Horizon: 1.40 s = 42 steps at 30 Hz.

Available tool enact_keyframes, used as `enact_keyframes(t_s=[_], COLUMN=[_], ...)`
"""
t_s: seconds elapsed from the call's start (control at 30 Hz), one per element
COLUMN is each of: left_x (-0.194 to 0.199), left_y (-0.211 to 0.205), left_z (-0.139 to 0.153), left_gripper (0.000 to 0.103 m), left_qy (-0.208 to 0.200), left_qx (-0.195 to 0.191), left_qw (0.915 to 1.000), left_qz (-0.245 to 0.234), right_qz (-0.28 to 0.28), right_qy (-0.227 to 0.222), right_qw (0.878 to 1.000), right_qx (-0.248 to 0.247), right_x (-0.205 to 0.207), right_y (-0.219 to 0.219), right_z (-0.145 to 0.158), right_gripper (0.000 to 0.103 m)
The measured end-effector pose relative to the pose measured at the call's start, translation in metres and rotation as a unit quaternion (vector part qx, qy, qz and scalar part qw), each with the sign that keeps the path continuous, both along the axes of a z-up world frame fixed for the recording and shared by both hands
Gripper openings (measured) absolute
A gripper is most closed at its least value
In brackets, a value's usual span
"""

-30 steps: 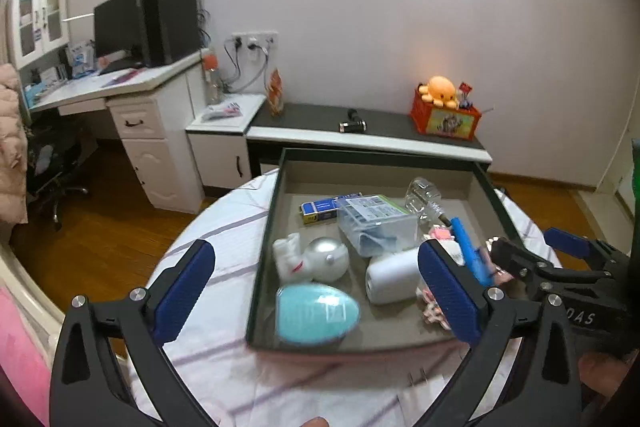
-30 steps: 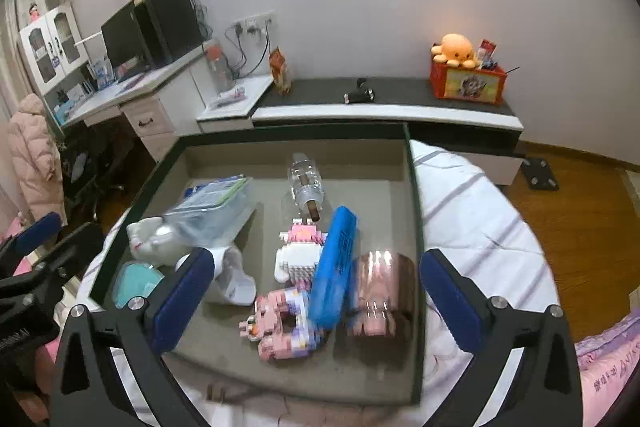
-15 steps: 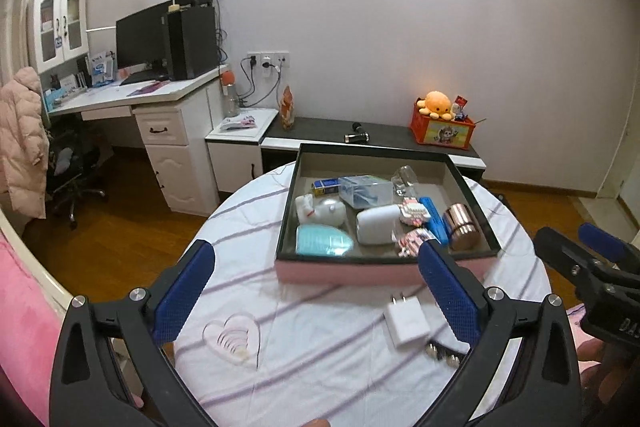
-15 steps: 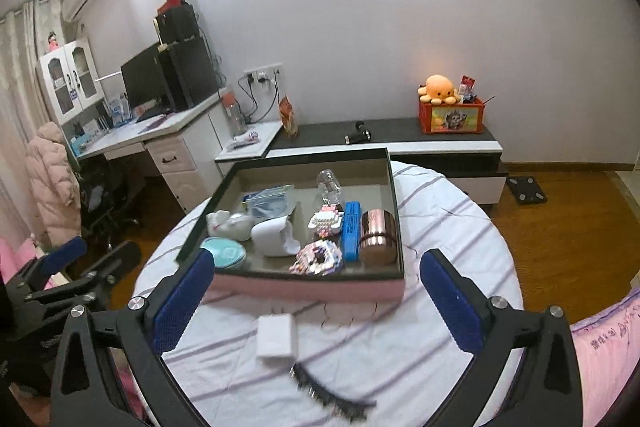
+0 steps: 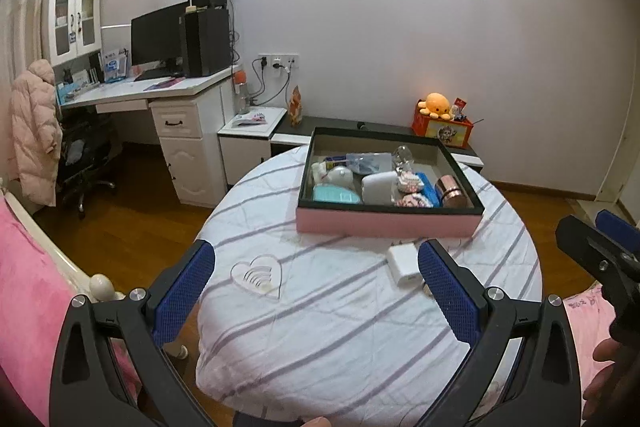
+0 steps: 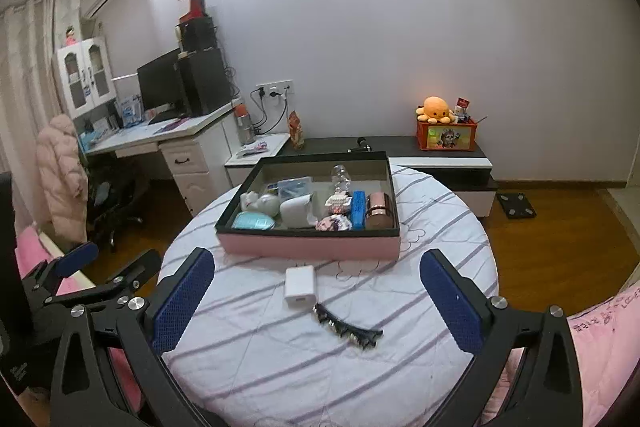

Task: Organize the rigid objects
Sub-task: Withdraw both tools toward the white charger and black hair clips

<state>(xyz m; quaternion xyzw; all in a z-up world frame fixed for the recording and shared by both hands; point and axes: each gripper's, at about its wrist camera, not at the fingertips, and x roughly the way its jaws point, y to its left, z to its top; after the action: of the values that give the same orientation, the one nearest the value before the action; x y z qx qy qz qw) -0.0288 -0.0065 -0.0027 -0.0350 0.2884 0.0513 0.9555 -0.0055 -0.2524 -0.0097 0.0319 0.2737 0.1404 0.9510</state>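
Observation:
A pink box with a dark rim (image 5: 384,225) (image 6: 308,245) sits at the far side of the round striped table (image 5: 340,327) (image 6: 440,227). It holds several items, among them a copper cup (image 5: 451,191) (image 6: 378,207), a blue bar (image 6: 359,209) and a teal oval case (image 5: 335,194) (image 6: 253,221). A white charger block (image 5: 404,263) (image 6: 299,284) and a black hair clip (image 6: 347,325) lie on the cloth in front of the box. My left gripper (image 5: 316,291) and right gripper (image 6: 316,301) are both open, empty and held back over the table's near side.
A clear heart-shaped piece (image 5: 258,277) lies on the cloth at the left. A white desk with a monitor (image 5: 160,95) stands to the left, a low dark cabinet with an orange toy box (image 6: 446,135) behind the table. Pink bedding (image 5: 24,291) lies beside it.
Both grippers have pulled far back and up from over the box. The whole table, the charger block and the hair clip have come into view.

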Motion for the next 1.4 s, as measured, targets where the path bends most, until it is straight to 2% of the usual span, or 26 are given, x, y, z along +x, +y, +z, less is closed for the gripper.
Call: enact_keyframes(t_s=[0.33,1.17,1.4], left_x=[-0.017,-0.019,-0.008], left_y=[-0.004,-0.007,-0.005], left_z=[0.006,0.003,-0.013], left_gripper=[0.103,0.103,0.103], left_qy=[-0.009,-0.005,0.020], left_qx=[-0.003,-0.002,-0.008], left_qw=[0.9999,0.9999,0.9997], left_qz=[-0.006,-0.011,-0.011], right_qz=[0.008,0.002,-0.003], right_qy=[-0.009,-0.004,0.025], right_qw=[1.000,1.000,0.999], right_qx=[-0.005,-0.006,-0.022], right_x=[-0.018,-0.019,-0.004], right_y=[0.003,0.000,-0.012], right_z=[0.004,0.006,-0.015], right_gripper=[0.103,0.103,0.103])
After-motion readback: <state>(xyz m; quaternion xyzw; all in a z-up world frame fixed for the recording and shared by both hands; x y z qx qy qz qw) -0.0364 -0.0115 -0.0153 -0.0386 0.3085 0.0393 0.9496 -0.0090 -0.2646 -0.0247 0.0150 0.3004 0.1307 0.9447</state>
